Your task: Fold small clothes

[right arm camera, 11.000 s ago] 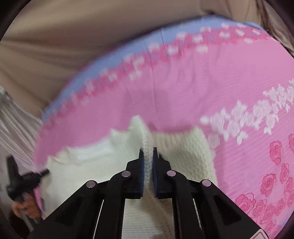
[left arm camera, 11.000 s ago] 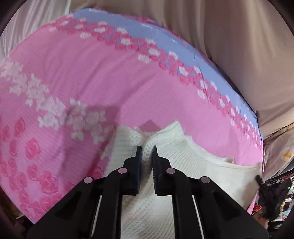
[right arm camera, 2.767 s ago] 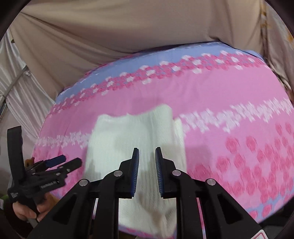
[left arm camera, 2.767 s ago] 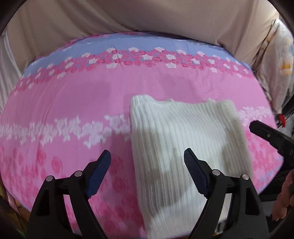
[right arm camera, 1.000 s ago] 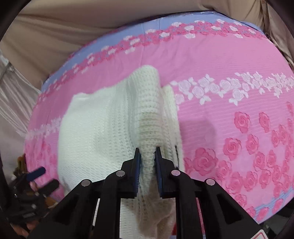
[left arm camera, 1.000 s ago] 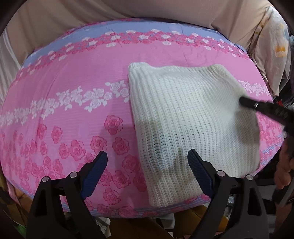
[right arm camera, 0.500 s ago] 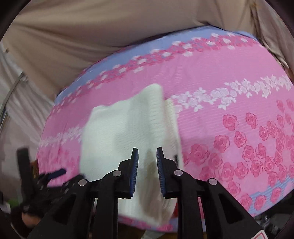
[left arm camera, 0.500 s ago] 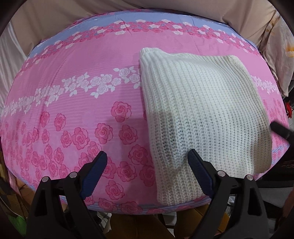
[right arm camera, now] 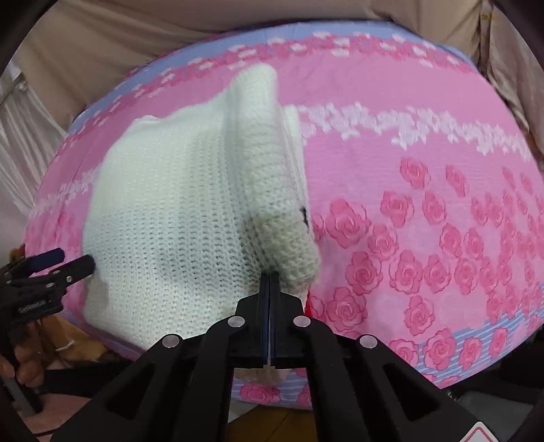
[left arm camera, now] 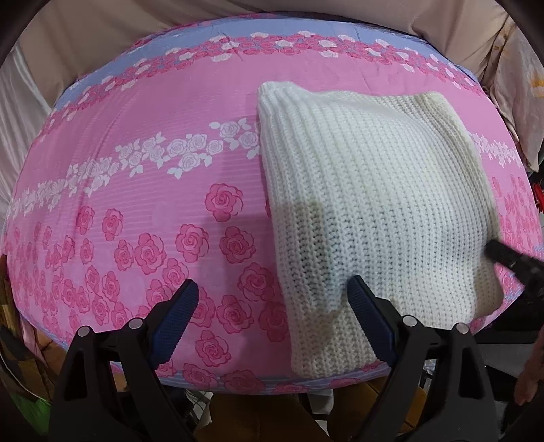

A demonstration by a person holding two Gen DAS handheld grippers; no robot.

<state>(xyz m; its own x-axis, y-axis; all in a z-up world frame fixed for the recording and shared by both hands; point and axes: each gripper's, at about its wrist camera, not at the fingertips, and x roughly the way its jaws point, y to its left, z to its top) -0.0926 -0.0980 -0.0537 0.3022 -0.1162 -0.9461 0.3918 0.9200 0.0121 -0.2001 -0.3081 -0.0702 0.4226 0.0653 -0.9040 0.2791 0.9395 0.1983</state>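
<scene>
A cream knitted sweater (left arm camera: 367, 190) lies folded on the pink rose-patterned bed cover (left arm camera: 136, 190), its near end hanging over the front edge. My left gripper (left arm camera: 272, 299) is wide open above the sweater's near left corner, holding nothing. In the right wrist view the sweater (right arm camera: 176, 217) has a raised fold along its right side. My right gripper (right arm camera: 269, 285) has its jaws together at the sweater's near right edge, pinching the knit. The left gripper also shows at the left of the right wrist view (right arm camera: 57, 263).
Beige fabric (left arm camera: 306, 20) backs the bed. A patterned pillow (left arm camera: 520, 85) sits at the far right. The bed's front edge (left arm camera: 238, 380) runs just before my grippers, with brown floor below it.
My right gripper has closed on the sweater's near right edge and lifted a fold there. My left gripper stays open and has come a little closer to the sweater.
</scene>
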